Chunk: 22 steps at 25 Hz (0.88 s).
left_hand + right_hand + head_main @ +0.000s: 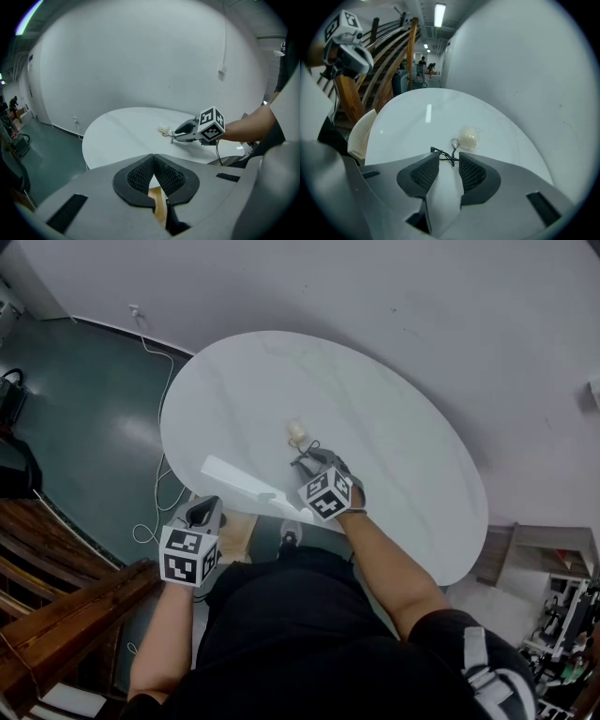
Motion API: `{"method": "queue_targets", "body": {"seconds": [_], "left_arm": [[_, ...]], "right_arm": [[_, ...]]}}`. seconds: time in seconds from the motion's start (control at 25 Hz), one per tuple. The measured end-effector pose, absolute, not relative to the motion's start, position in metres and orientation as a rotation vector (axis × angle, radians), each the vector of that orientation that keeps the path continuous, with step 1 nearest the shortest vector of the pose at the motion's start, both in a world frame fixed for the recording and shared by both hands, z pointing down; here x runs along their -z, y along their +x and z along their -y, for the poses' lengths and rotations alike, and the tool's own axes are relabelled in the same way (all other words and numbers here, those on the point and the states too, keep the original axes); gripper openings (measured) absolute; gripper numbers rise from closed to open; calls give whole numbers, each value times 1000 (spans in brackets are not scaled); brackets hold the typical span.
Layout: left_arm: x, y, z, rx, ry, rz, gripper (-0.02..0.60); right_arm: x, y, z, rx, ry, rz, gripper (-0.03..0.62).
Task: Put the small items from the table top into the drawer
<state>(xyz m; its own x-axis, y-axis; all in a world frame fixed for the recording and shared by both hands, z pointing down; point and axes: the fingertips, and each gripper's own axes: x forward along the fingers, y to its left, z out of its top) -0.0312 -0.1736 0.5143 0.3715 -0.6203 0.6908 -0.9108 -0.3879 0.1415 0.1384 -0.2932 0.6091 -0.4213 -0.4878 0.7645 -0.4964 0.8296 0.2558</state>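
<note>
My right hand-held gripper is open, with the black wire beside the pale ball at its tips; I should push lower, then squeeze slowly

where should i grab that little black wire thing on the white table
Probably pinch the black wire piece across its thin middle, coming down from the near side, where the right hand-held gripper has open jaws at it. It lies flat on the table, so the tips must reach the surface; the pale wrapped ball sits just beyond.
</note>
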Motion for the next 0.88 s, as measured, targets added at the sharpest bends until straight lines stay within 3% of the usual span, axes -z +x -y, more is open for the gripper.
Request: {"method": "queue_targets", "body": {"seconds": [0.36,0.56,0.88], "left_arm": [[-514,-31,179,-729,2086,1356,15],[-515,-34,177,-695,2069,1368,15],[-509,-38,174,-661,2079,1367,15]], "right_arm": [[-627,127,290,294,493,1980,107],[-621,123,290,307,511,1993,34],[-595,123,277,148,612,2086,20]]}}
